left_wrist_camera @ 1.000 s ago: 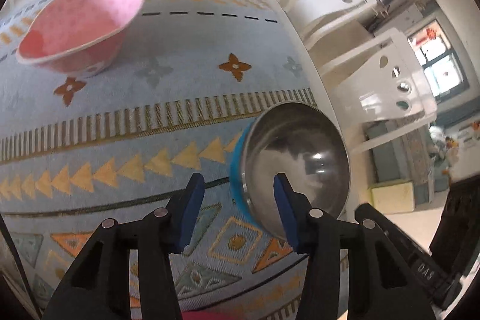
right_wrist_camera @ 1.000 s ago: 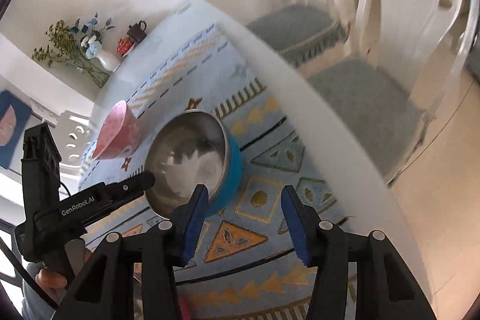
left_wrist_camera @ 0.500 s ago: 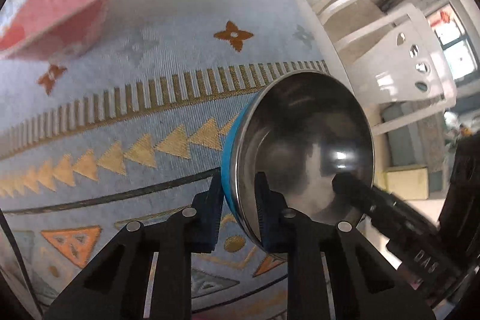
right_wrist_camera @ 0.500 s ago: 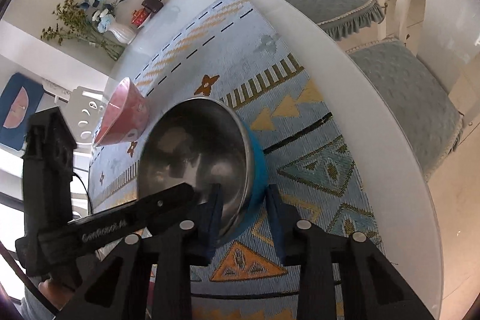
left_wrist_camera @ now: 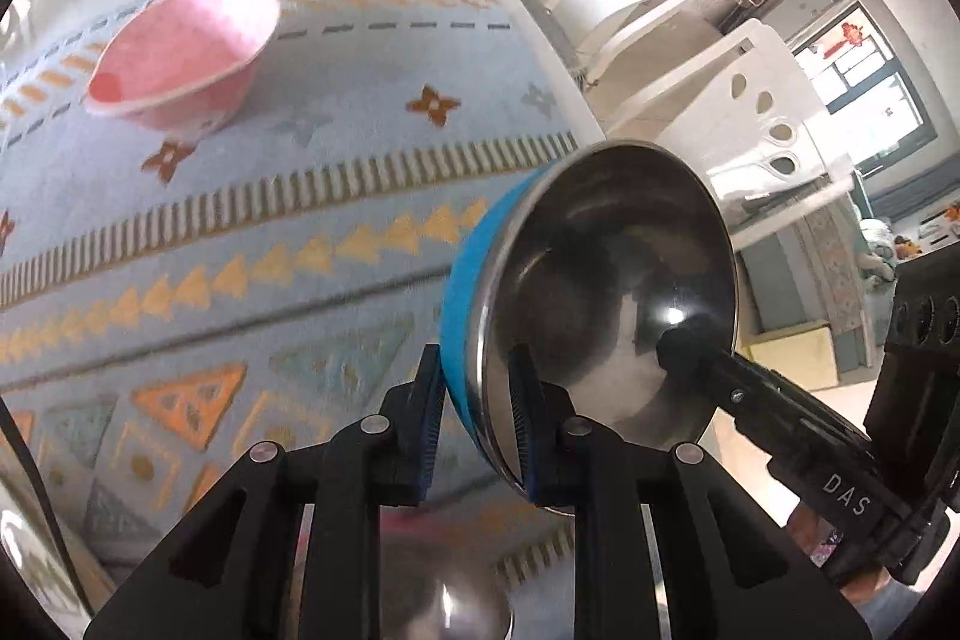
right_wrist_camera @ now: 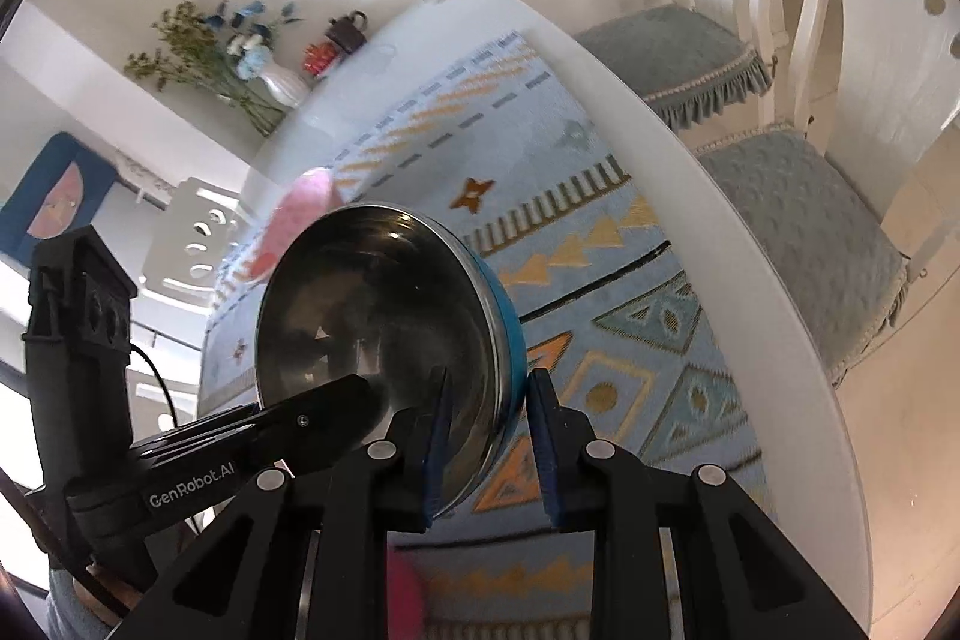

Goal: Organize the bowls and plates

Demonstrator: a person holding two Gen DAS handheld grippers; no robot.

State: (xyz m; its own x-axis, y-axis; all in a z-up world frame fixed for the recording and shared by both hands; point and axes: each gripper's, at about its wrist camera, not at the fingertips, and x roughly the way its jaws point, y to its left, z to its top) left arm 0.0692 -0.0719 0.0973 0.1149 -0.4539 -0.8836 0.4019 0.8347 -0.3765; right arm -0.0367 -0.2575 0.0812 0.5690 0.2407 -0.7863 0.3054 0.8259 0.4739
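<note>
A steel bowl [left_wrist_camera: 600,292] with a blue outside hangs tilted above the patterned blue mat [left_wrist_camera: 252,232]. My left gripper [left_wrist_camera: 477,388] is shut on its near rim, one pad outside and one inside. My right gripper [right_wrist_camera: 489,412] is shut on the opposite rim of the same steel bowl [right_wrist_camera: 372,316], and one of its fingers [left_wrist_camera: 750,394] reaches into the bowl from the right. A pink bowl [left_wrist_camera: 186,52] stands on the mat at the far left, and in the right wrist view the pink bowl [right_wrist_camera: 300,214] is half hidden behind the steel one.
The white table's edge [right_wrist_camera: 750,250] runs close on the right, with two white chairs [right_wrist_camera: 810,196] beyond it. A vase of flowers [right_wrist_camera: 276,82] stands at the table's far end. A shiny steel thing [left_wrist_camera: 456,604] and a blurred pink thing [right_wrist_camera: 408,598] lie below the grippers.
Both grippers went from open to shut on the steel bowl's rim, one on each side. The bowl has since risen off the mat and tilted.
</note>
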